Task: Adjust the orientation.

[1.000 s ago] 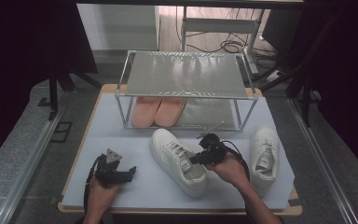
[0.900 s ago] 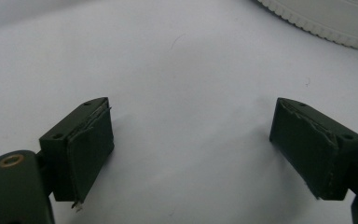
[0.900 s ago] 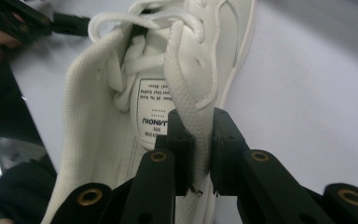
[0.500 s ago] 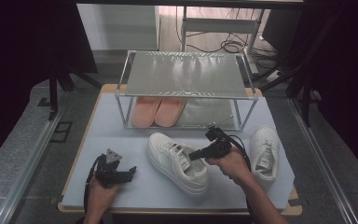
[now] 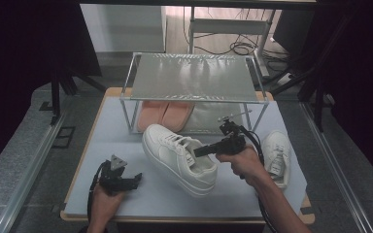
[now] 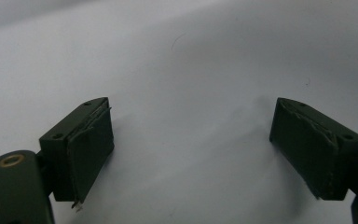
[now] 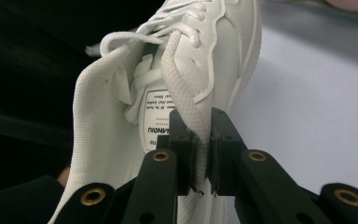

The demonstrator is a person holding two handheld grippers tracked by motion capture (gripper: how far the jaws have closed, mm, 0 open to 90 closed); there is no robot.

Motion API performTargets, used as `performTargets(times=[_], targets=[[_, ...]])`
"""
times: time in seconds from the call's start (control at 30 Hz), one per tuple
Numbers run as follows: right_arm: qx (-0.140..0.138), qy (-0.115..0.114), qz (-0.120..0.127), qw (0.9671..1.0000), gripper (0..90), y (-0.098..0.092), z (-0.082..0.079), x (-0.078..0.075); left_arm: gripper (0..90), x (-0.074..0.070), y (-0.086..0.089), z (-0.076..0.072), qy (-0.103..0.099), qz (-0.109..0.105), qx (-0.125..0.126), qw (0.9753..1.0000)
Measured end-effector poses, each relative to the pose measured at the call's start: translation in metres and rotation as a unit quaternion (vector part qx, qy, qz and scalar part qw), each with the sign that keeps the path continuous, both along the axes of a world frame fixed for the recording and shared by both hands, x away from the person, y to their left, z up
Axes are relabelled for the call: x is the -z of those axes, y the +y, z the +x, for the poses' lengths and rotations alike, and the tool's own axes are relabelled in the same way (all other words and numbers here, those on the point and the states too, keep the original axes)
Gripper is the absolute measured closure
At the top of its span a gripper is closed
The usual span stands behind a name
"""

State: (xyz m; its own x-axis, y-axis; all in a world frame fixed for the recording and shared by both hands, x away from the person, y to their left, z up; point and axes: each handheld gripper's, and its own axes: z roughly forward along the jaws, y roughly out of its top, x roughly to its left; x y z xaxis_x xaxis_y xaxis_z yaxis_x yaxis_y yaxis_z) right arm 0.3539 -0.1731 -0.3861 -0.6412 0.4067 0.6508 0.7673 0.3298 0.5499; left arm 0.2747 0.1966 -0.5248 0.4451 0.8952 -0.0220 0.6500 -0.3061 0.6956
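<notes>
Now right tool (image 5: pixel 197 152) has lifted sneaker (image 5: pixel 177 158) higher.

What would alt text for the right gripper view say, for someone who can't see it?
A black two-jaw claw is shut on the collar edge of a white sneaker, with the sneaker's laces and printed tongue label above the jaws. A pale grey table lies at the right, darkness at the left.

A pale grey table top (image 5: pixel 126 145) carries a wire-frame shoe rack (image 5: pixel 194 77) sheltering pink slippers (image 5: pixel 165 114), with a white sneaker (image 5: pixel 278 155) lying at its right edge.
</notes>
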Motion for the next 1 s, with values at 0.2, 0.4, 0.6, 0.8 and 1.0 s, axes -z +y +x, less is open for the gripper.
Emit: performTargets(times=[0.2,0.4,0.6,0.8,1.0], targets=[[0.009,-0.001,0.03,0.9995,81.4,-0.005,0.005,-0.016,13.5,0.0,0.0,0.0,0.001,0.0,0.0,1.0],[0.019,-0.003,0.056,0.9982,81.4,-0.009,0.011,-0.032,13.4,0.0,0.0,0.0,0.001,0.0,0.001,1.0],[0.029,0.0,0.083,0.9961,81.3,-0.013,0.016,-0.045,13.4,0.0,0.0,0.0,0.001,0.0,0.001,1.0],[0.044,-0.001,0.106,0.9934,81.3,-0.014,0.025,-0.057,13.4,0.0,0.0,0.0,0.0,-0.001,0.001,1.0],[0.069,-0.005,0.119,0.9905,81.3,-0.013,0.036,-0.068,13.4,0.0,0.0,0.0,0.001,0.001,0.001,1.0]])
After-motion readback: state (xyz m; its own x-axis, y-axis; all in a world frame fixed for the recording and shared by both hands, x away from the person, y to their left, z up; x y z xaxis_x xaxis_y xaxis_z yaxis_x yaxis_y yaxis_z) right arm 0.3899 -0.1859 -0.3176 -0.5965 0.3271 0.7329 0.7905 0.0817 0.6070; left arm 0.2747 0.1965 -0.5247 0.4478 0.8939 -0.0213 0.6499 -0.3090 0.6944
